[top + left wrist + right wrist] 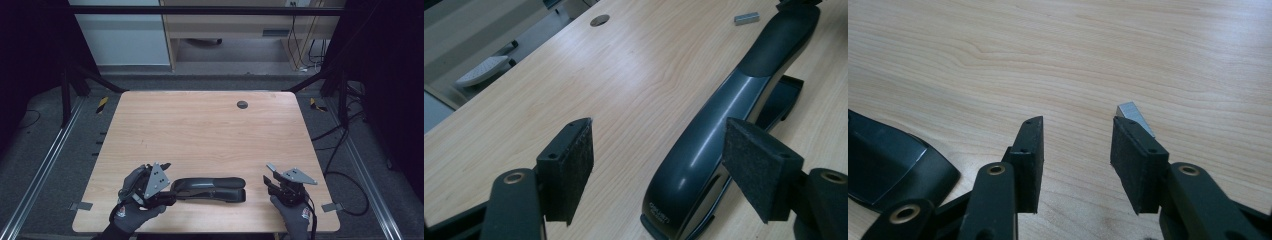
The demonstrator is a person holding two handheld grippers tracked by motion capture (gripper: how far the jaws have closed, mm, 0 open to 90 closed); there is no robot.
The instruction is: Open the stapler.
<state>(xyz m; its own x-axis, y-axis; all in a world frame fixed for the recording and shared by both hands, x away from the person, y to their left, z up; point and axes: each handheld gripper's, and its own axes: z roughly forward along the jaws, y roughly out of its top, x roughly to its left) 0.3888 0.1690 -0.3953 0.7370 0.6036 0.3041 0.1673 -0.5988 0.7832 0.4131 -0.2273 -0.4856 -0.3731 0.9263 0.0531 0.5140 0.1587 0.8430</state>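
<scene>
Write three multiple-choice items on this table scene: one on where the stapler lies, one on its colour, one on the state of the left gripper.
1. Where does the stapler lie on the table?
A. by the far edge
B. near the front edge, between the two grippers
C. over the round hole

2. What colour is the stapler?
A. black
B. red
C. white

3. How does the left gripper stand?
A. shut on the stapler
B. shut on nothing
C. open, with the stapler's near end between its fingers

Key: 1 B, since the high view shows it near the front edge, with the left gripper at its left end and the right gripper off its right end. 2 A, since its body is glossy black in the left gripper view. 3 C, since bare table shows between the left pad and the stapler, and no pad presses on it.
</scene>
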